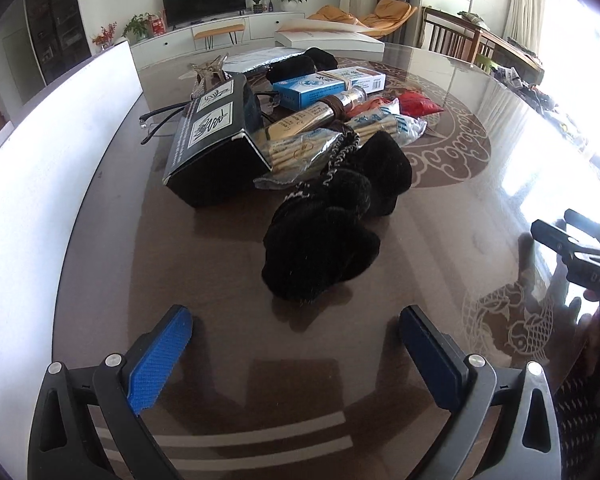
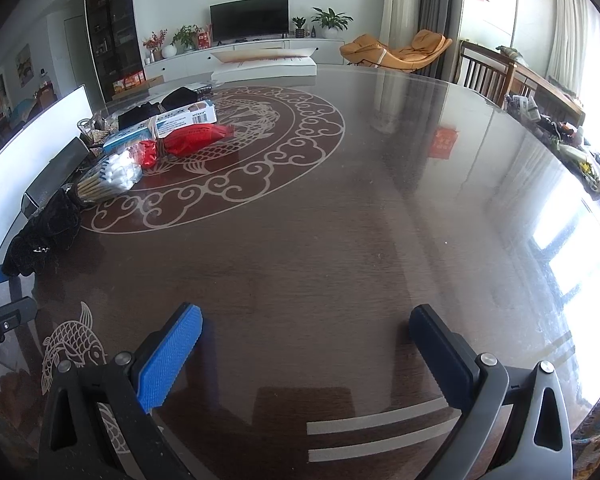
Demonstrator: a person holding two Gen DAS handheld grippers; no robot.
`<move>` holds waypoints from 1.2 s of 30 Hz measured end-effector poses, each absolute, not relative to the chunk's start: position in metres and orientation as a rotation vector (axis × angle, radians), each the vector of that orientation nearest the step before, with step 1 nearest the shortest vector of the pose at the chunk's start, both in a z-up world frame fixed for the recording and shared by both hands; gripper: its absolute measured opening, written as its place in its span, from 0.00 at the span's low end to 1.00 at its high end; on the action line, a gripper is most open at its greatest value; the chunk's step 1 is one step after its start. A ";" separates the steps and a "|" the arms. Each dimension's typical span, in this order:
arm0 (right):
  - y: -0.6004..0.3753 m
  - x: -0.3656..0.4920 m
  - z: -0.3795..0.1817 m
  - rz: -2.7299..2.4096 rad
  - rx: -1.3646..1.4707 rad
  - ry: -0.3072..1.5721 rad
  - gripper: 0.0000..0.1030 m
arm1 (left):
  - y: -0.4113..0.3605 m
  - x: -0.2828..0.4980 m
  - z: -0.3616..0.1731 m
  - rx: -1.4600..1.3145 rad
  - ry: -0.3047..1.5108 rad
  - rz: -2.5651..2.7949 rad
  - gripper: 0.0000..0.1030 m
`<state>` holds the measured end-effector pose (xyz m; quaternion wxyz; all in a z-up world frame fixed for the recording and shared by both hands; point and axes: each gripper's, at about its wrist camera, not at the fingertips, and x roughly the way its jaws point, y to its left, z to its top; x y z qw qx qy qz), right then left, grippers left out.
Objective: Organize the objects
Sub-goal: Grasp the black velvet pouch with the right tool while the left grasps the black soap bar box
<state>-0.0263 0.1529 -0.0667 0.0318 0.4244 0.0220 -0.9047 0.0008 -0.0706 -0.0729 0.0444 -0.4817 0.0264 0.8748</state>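
Observation:
A pile of objects lies on the dark glass-topped table (image 1: 480, 184). A black knitted cloth (image 1: 332, 232) lies nearest, just ahead of my open, empty left gripper (image 1: 296, 328). Behind it are a black box (image 1: 216, 140), bagged cotton swabs (image 1: 300, 148), a brown bottle (image 1: 320, 114), a blue-white carton (image 1: 328, 86), a red packet (image 1: 420, 106) and glasses (image 1: 160, 120). My right gripper (image 2: 306, 326) is open and empty over bare table; the pile sits far to its left, with the cloth (image 2: 44, 232), swabs (image 2: 112, 174), red packet (image 2: 188, 140) and carton (image 2: 180, 120).
A white board (image 1: 60, 152) stands along the table's left edge. A white flat box (image 1: 328, 38) lies at the far edge. A metal clip (image 1: 208, 70) sits behind the black box. The right gripper's body (image 1: 580, 248) shows at the left view's right edge.

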 end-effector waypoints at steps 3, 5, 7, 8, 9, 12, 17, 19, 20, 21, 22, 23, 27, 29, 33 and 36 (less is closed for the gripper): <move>0.147 -0.030 -0.064 -2.775 1.393 0.030 1.00 | -0.082 0.017 -0.073 -1.492 0.080 2.666 1.00; 0.129 -0.031 -0.056 -2.668 1.378 -0.127 1.00 | -0.089 0.023 -0.073 -1.492 0.075 2.674 1.00; 0.092 -0.035 -0.047 -2.554 1.328 -0.201 1.00 | -0.096 0.028 -0.073 -1.484 0.064 2.691 1.00; 0.069 -0.040 -0.043 -2.507 1.314 -0.194 1.00 | -0.098 0.028 -0.073 -1.483 0.061 2.697 1.00; 0.045 -0.046 -0.040 -2.466 1.310 -0.185 1.00 | -0.099 0.028 -0.073 -1.487 0.057 2.700 1.00; -0.013 -0.067 -0.036 -2.407 1.310 -0.163 1.00 | -0.102 0.029 -0.074 -1.502 0.050 2.704 1.00; -0.042 -0.076 -0.051 -2.469 1.345 0.034 0.95 | -0.109 0.037 -0.074 -1.498 0.052 2.704 1.00; -0.013 -0.072 -0.058 -2.512 1.359 -0.054 0.89 | -0.112 0.040 -0.074 -1.489 0.050 2.711 1.00; 0.003 -0.068 -0.057 -2.549 1.343 -0.069 0.82 | -0.113 0.040 -0.074 -1.492 0.048 2.712 1.00; 0.016 -0.065 -0.056 -2.587 1.351 -0.042 0.82 | -0.113 0.037 -0.074 -1.506 0.045 2.707 1.00; 0.029 -0.062 -0.057 -2.612 1.365 -0.031 0.82 | -0.112 0.033 -0.073 -1.519 0.034 2.700 1.00; 0.042 -0.058 -0.058 -2.626 1.370 -0.034 0.81 | -0.113 0.027 -0.070 -1.509 0.004 2.693 1.00; 0.066 -0.045 -0.060 -2.659 1.377 0.016 0.82 | -0.127 -0.020 -0.042 -1.388 -0.237 2.725 1.00; 0.067 -0.039 -0.062 -2.669 1.360 0.060 0.86 | -0.141 -0.053 -0.033 -1.343 -0.433 2.736 1.00; 0.059 -0.032 -0.063 -2.690 1.307 0.132 0.94 | -0.150 -0.124 -0.050 -1.460 -0.658 2.573 1.00; 0.065 -0.030 -0.064 -2.694 1.303 0.113 0.94 | -0.147 -0.149 -0.061 -1.513 -0.633 2.575 0.87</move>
